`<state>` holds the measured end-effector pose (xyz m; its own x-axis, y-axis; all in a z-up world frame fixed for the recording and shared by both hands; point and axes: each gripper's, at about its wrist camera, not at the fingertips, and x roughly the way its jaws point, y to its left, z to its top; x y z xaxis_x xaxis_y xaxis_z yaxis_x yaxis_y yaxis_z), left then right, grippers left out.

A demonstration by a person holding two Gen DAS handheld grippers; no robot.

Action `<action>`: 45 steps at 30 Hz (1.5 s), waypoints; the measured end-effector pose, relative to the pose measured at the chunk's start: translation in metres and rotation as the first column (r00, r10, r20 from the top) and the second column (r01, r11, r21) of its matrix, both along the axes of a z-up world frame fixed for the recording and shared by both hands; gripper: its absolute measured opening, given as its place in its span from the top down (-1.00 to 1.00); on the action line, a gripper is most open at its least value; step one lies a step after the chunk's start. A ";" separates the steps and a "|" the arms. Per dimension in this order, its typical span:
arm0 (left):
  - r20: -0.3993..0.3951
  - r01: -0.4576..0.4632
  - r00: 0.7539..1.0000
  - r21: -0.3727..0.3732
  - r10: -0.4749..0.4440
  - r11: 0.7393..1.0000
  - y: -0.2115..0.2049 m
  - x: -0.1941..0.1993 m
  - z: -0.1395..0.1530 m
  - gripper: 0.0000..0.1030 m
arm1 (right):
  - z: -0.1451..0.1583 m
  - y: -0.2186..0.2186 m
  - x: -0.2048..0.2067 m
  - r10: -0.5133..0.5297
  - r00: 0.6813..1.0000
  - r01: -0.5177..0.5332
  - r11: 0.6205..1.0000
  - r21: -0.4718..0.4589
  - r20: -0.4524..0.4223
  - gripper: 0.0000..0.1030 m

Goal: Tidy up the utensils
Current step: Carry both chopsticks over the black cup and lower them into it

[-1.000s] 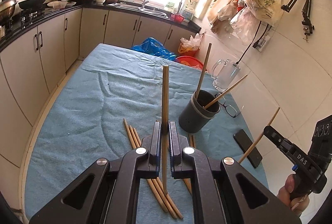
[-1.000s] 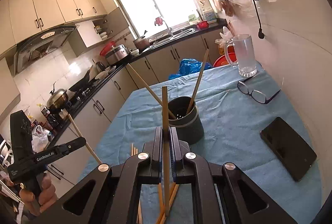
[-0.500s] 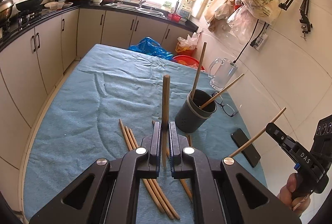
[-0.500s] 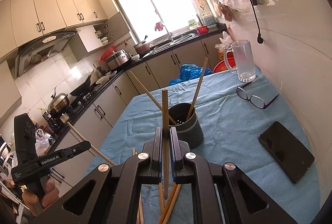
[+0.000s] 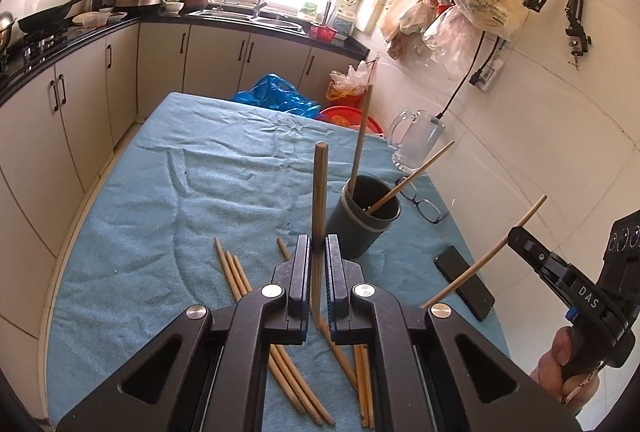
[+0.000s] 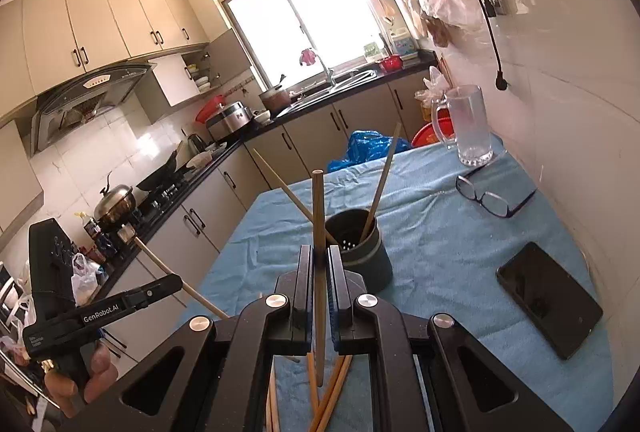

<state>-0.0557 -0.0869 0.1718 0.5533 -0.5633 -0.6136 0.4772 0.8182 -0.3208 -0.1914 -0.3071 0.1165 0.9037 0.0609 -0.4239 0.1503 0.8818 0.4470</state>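
A dark round holder (image 5: pixel 366 222) (image 6: pixel 360 252) stands on the blue towel (image 5: pixel 180 199) with two wooden chopsticks leaning in it. My left gripper (image 5: pixel 318 260) is shut on an upright chopstick (image 5: pixel 319 191), just short of the holder and to its left. My right gripper (image 6: pixel 318 268) is shut on another upright chopstick (image 6: pixel 318 216), close in front of the holder. Several loose chopsticks (image 5: pixel 240 280) lie on the towel under both grippers. Each view shows the other gripper at its edge, the right one (image 5: pixel 516 236) and the left one (image 6: pixel 172 282), with a chopstick clamped.
A black phone (image 6: pixel 548 298), a pair of glasses (image 6: pixel 488 197) and a glass mug (image 6: pixel 468 125) lie on the towel by the white wall at the right. Cabinets (image 5: pixel 48 111) and a counter run along the left and the far end.
Both views have drawn back and risen a little from the holder, so more of the towel shows. Each gripper still holds its chopstick.
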 end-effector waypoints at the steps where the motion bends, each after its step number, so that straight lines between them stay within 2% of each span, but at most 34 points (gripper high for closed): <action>1: 0.005 0.003 1.000 0.002 -0.003 1.000 -0.002 0.000 0.003 0.88 | 0.003 -0.001 0.000 -0.004 1.000 0.004 1.000 -0.003 0.006 0.87; 13: 0.041 0.035 0.999 -0.006 -0.034 0.999 -0.027 0.013 0.034 0.88 | 0.041 -0.022 0.004 -0.048 0.996 0.050 0.999 -0.013 0.079 0.87; 23: 0.123 0.044 0.992 -0.042 -0.038 0.998 -0.053 0.031 0.087 0.88 | 0.076 -0.031 0.019 -0.092 0.986 0.100 0.994 -0.051 0.141 0.87; 29: 0.152 0.041 0.988 -0.058 -0.031 0.998 -0.070 0.045 0.108 0.88 | 0.093 -0.036 0.034 -0.135 0.976 0.152 0.985 -0.087 0.174 0.87; 35: 0.136 0.040 0.990 -0.062 -0.031 0.997 -0.090 0.066 0.106 0.88 | 0.097 -0.045 0.054 -0.166 0.970 0.185 0.978 -0.096 0.175 0.87; 40: 0.122 0.024 0.992 -0.051 -0.018 0.998 -0.101 0.080 0.091 0.88 | 0.091 -0.052 0.075 -0.177 0.971 0.193 0.977 -0.090 0.161 0.87; 45: 0.072 0.024 0.997 -0.038 -0.021 0.999 -0.106 0.094 0.069 0.88 | 0.075 -0.056 0.095 -0.174 0.977 0.185 0.979 -0.083 0.124 0.87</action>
<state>0.0385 -0.1932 0.2404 0.5822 -0.5983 -0.5506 0.5180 0.7949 -0.3160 -0.0965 -0.3628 0.1916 0.9395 -0.1416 -0.3119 0.2619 0.8837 0.3879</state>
